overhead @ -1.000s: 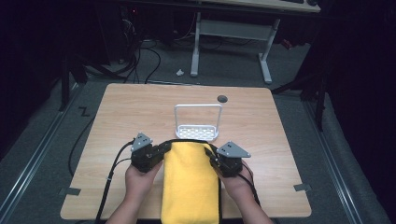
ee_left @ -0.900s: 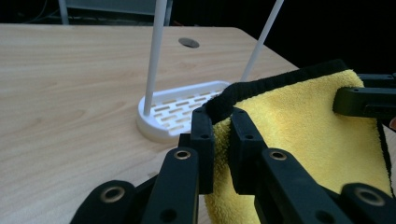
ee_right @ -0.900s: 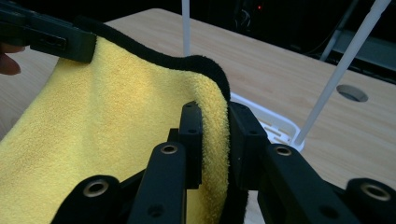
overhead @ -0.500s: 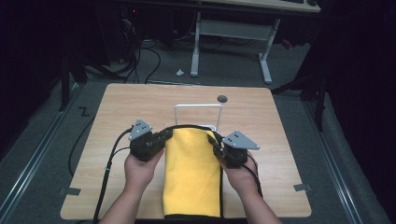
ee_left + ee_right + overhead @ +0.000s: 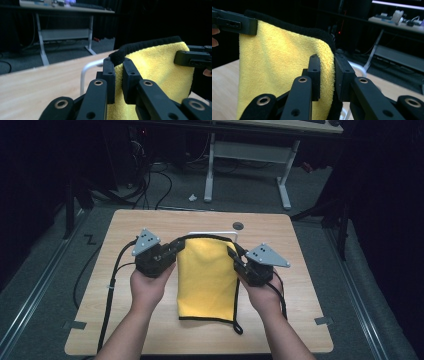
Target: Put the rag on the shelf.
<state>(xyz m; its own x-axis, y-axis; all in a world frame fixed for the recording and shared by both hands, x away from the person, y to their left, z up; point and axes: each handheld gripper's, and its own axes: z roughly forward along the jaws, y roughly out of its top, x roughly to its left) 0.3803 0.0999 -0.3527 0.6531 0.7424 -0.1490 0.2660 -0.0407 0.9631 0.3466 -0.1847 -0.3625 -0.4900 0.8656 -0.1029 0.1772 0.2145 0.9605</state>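
Lower hem: the yellow cloth hangs down to the tabletop, its black-edged bottom lying on the wood between the person's forearms.
Left gripper: fingers pinch the cloth's top left corner, black edging caught between them; they have just been closing a little further on it.
Right gripper: fingers pinch the top right corner, the fabric folded into the narrow gap.
Cloth's place: held up off the tabletop by its two top corners, the top edge stretched between the grippers, near the middle of the tabletop.
Step in hand: judged as lifting the cloth spread out, ready to carry it to the rack.
White wire rack: stands just behind the cloth, mostly hidden; its rounded rail shows past the left fingers.
Next move calls for: probably both hands rising together, keeping the top edge taut and level, until the hem is off the wood, then forward over the rail.
Risk: a corner may slip if the hands pull apart unevenly.
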